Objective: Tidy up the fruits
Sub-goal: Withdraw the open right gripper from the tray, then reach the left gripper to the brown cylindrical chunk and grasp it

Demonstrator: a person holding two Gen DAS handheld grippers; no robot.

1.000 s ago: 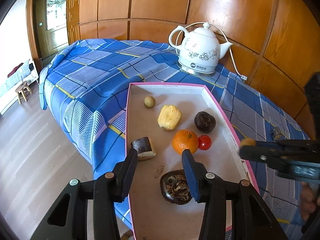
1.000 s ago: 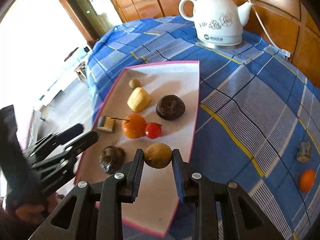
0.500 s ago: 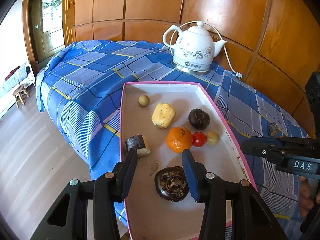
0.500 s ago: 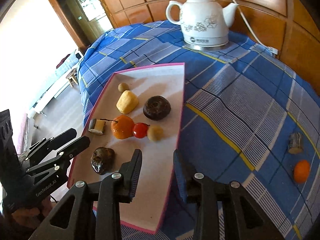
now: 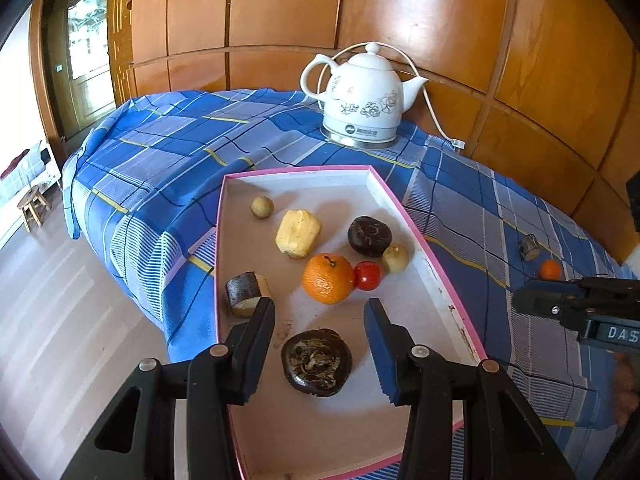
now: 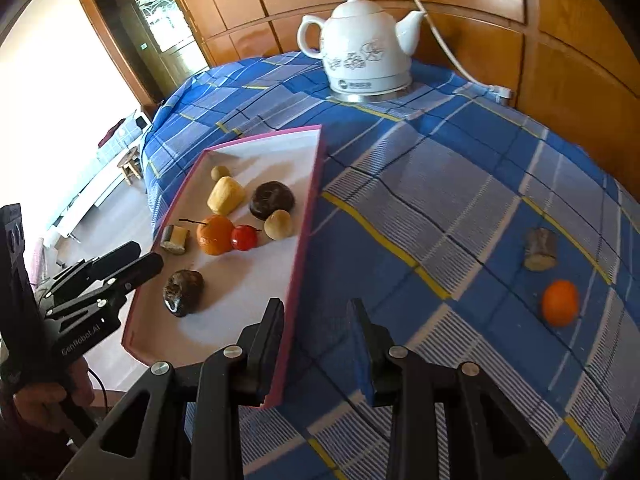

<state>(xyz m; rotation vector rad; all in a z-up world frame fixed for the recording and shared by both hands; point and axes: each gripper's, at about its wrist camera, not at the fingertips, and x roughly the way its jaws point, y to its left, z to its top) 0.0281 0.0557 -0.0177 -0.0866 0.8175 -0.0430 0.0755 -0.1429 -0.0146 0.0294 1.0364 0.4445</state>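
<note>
Fruit fills the far and middle part of the pink-rimmed tray (image 5: 420, 236), which lies on the blue checked tablecloth (image 5: 168, 160) at the table's left edge. From the left wrist view the tray holds a small tan ball (image 5: 262, 207) near its far left corner, a yellow peeled piece (image 5: 298, 234), a dark round fruit (image 5: 369, 236), a pale round fruit (image 5: 395, 258) touching it near the right rim, a red cherry tomato (image 5: 368, 275) and an orange (image 5: 328, 278) side by side, a brown-skinned cut chunk (image 5: 245, 294) by the left rim, and a dark shrivelled fruit (image 5: 317, 362) nearest the camera.

The left gripper (image 5: 320, 320) hovers over that shrivelled fruit with its jaws apart, holding nothing. The right gripper (image 6: 316, 320) is likewise spread and empty, straddling the tray's right rim at the near corner.

Only the right wrist view shows clearly what lies off the tray: a small orange (image 6: 560, 303) and a cut chunk (image 6: 541, 255) near the cloth's right edge, well apart from the tray. The left view shows them tiny and far off. A white kettle (image 6: 364, 58) stands on its base at the table's far edge, against the wooden wall panels (image 5: 440, 20).
</note>
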